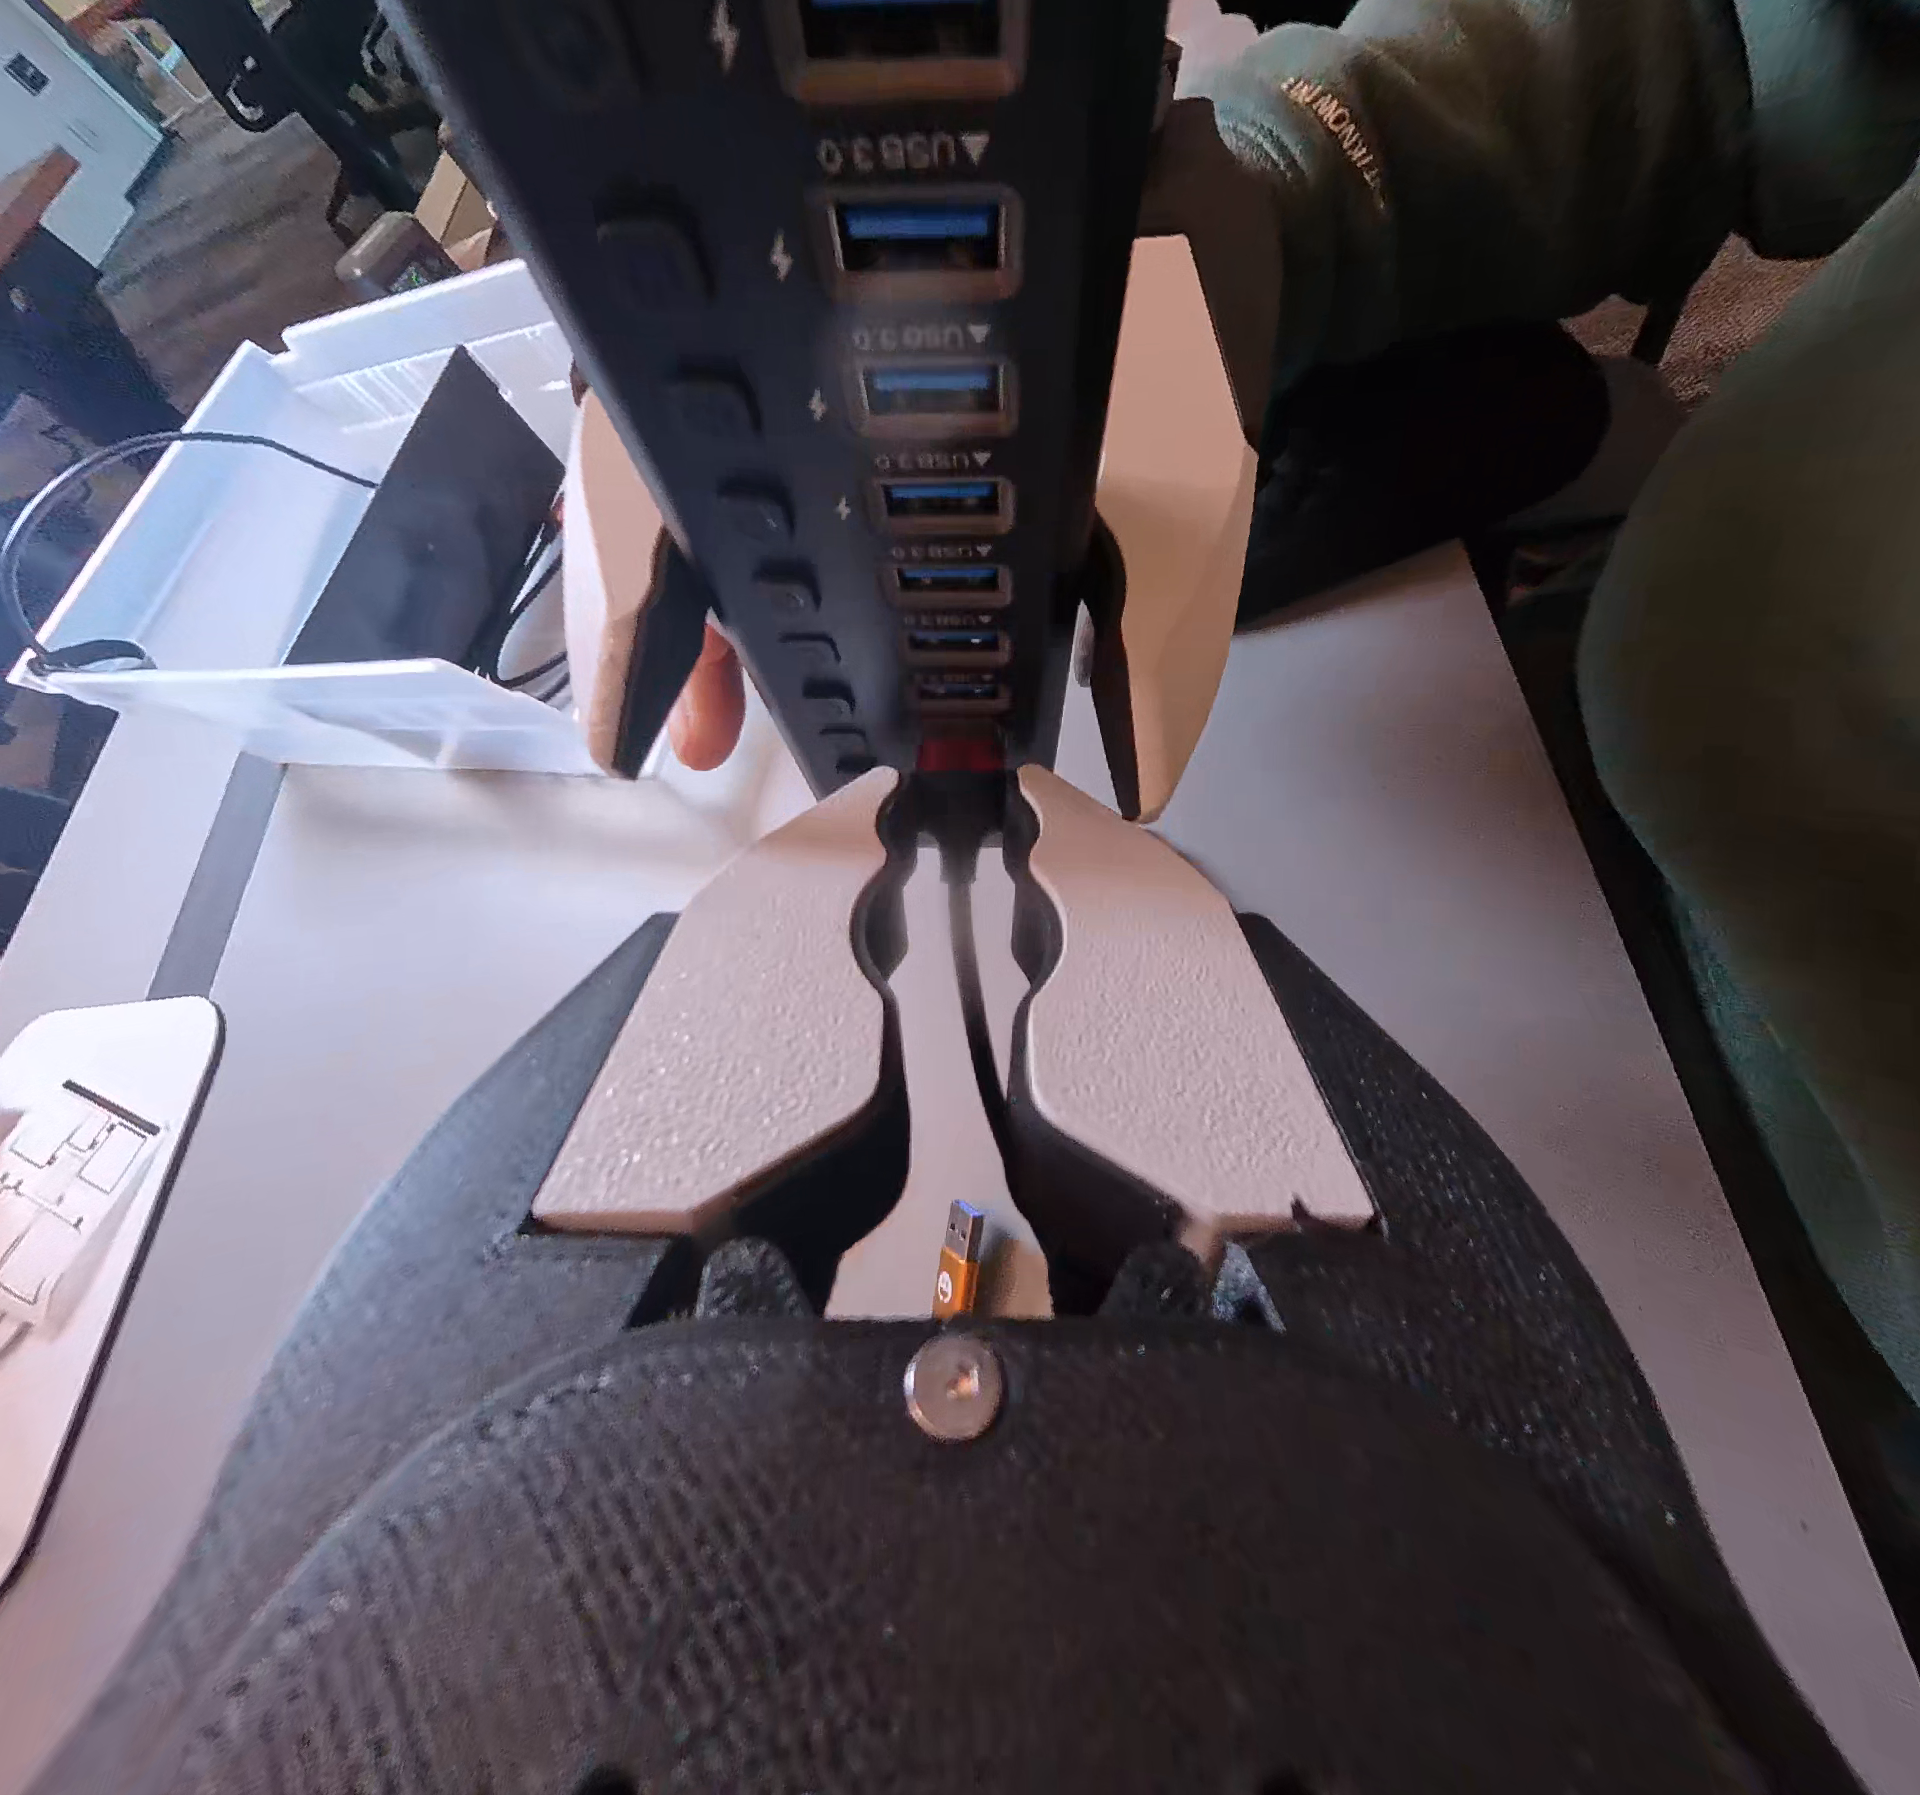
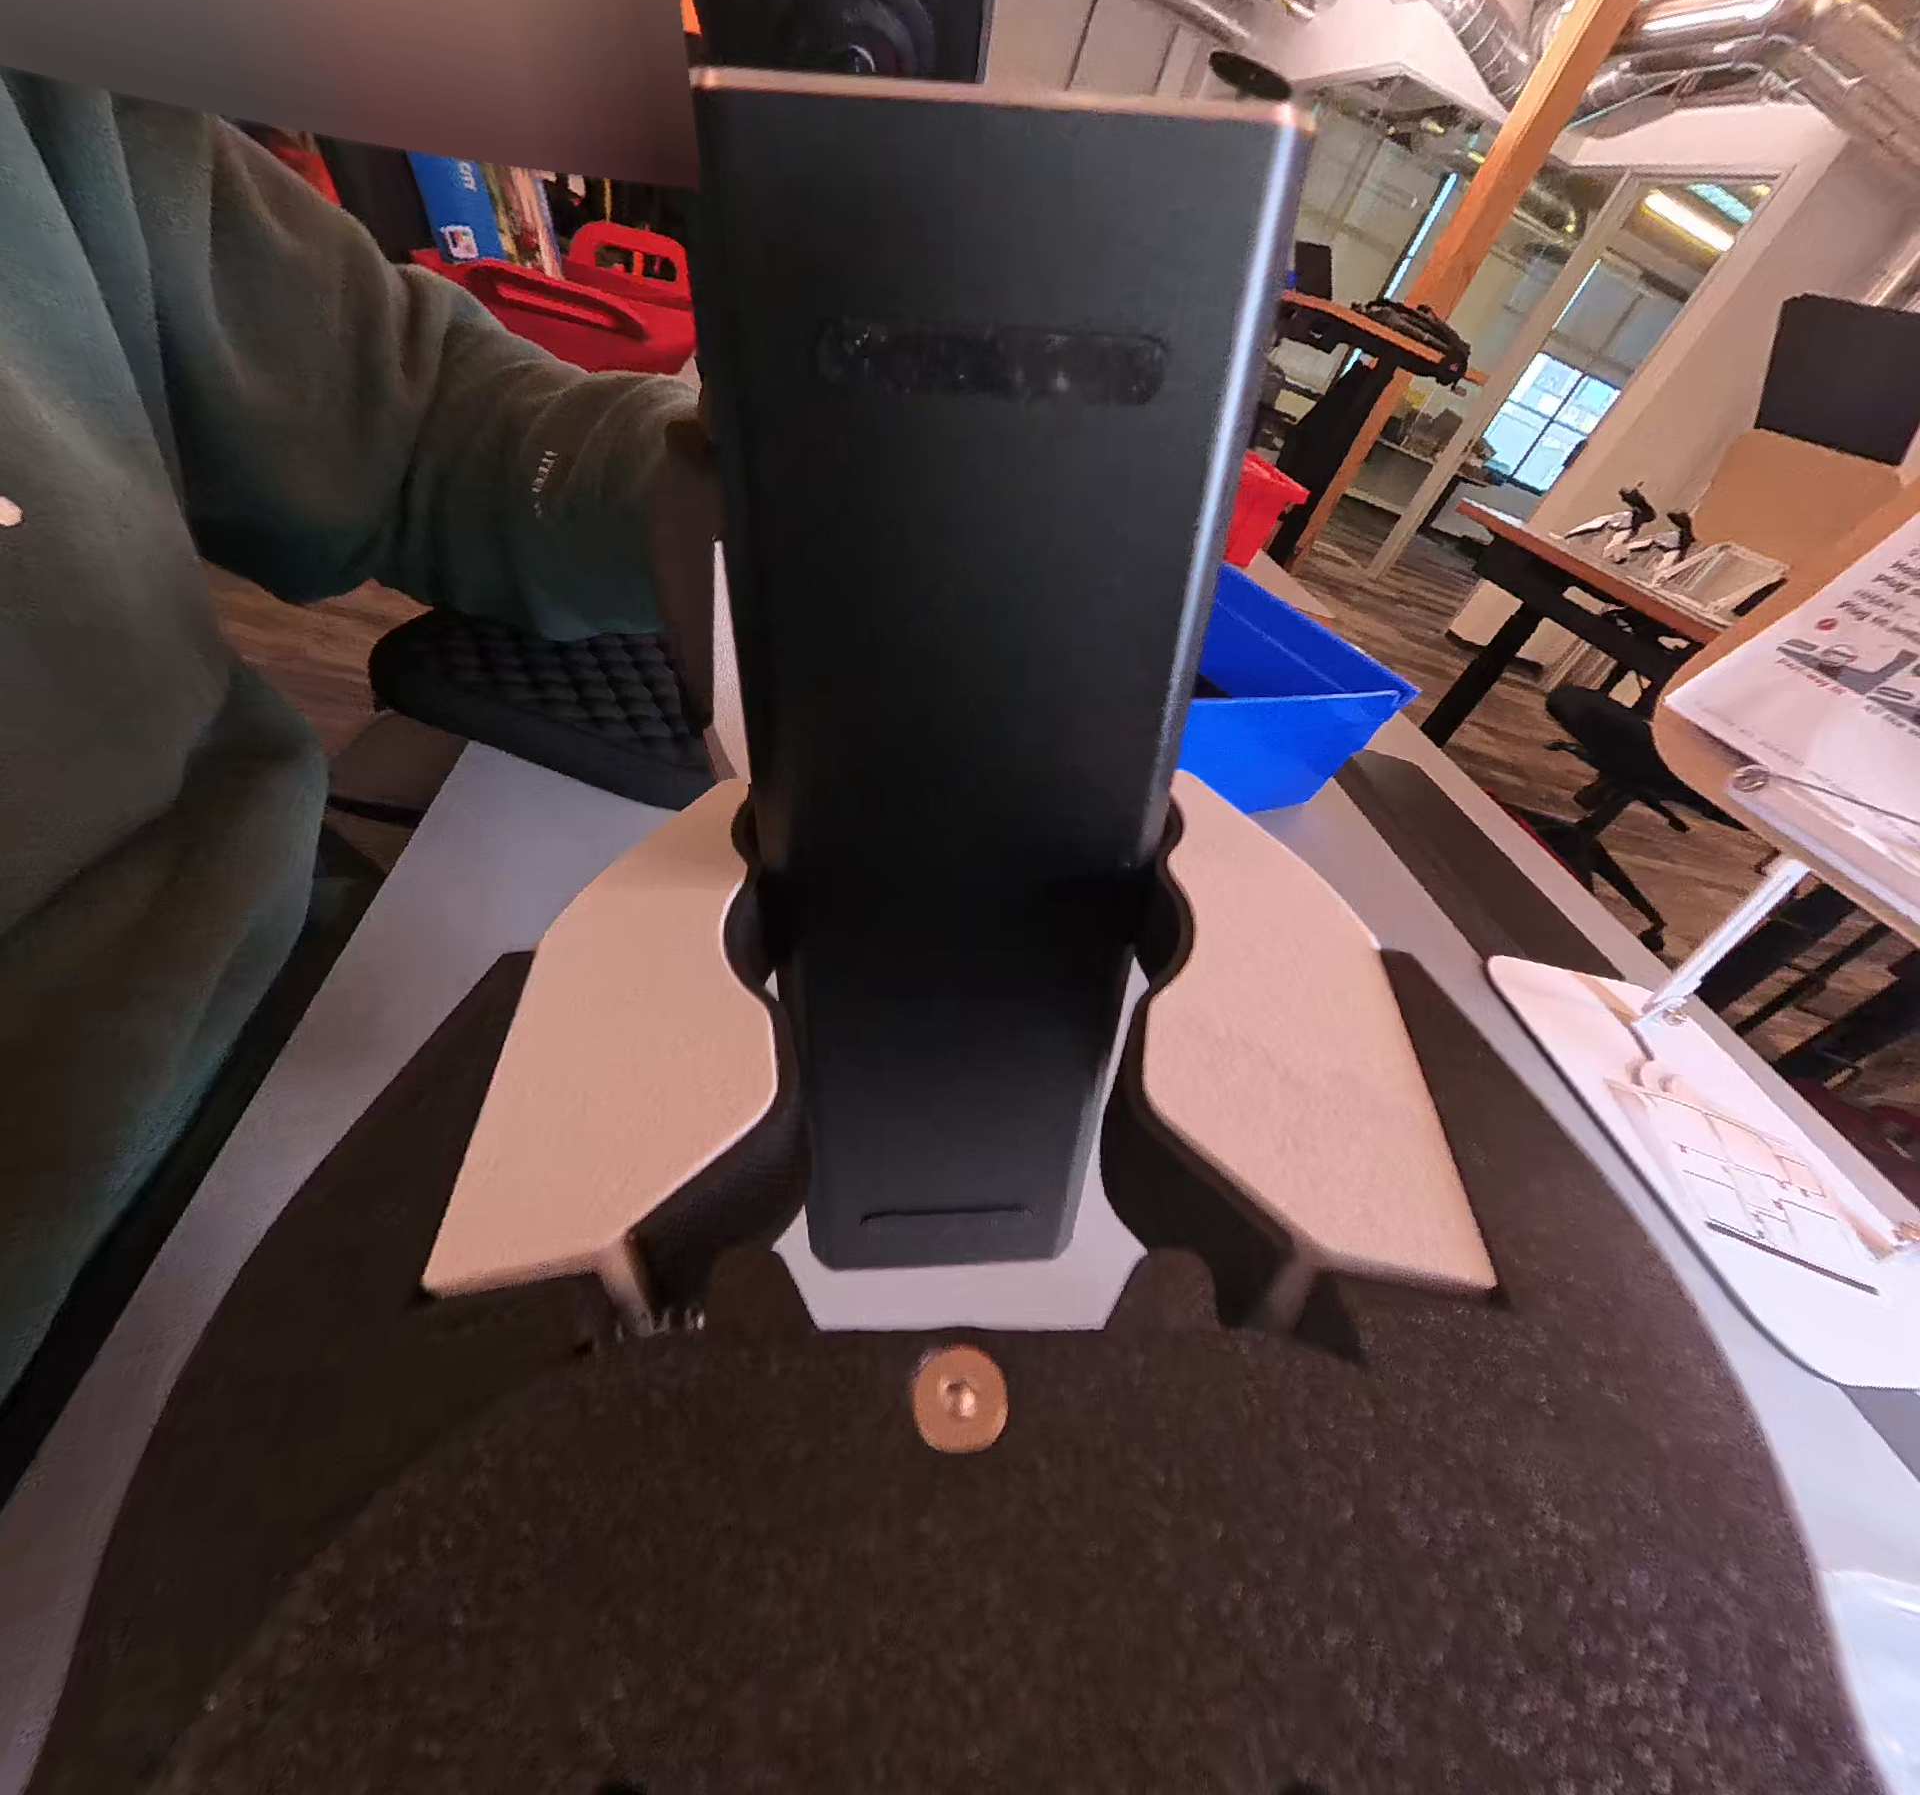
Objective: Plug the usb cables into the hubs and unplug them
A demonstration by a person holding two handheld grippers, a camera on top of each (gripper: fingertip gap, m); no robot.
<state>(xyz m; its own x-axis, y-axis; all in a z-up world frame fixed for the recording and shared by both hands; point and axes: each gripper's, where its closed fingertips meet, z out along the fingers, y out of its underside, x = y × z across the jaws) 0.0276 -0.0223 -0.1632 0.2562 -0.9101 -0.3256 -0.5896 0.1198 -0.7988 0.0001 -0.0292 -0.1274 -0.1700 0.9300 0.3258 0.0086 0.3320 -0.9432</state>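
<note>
Nearest the lens in the left wrist view, the left gripper (image 1: 958, 789) has its 2 white textured fingers (image 1: 748, 1018) drawn together on the black plug of a thin black usb cable (image 1: 971, 976), which runs back between them toward the camera. That plug meets the lowest port, rimmed in red, of the long black multi-port usb hub (image 1: 831, 311), held upright above the grey table (image 1: 416, 914). In the right wrist view the right gripper (image 2: 956, 872) clamps the hub's plain back face (image 2: 977, 498) from either side, low on its body, steadying it. The step in hand looks like seating or pulling this 1 plug; blur at the port hides how deep it sits, so I cannot tell which. Either way the next move calls for a straight push or pull along the port's axis while the right grip stays firm. A small orange usb adapter (image 1: 961, 1267) lies loose on the table under the left gripper.
</note>
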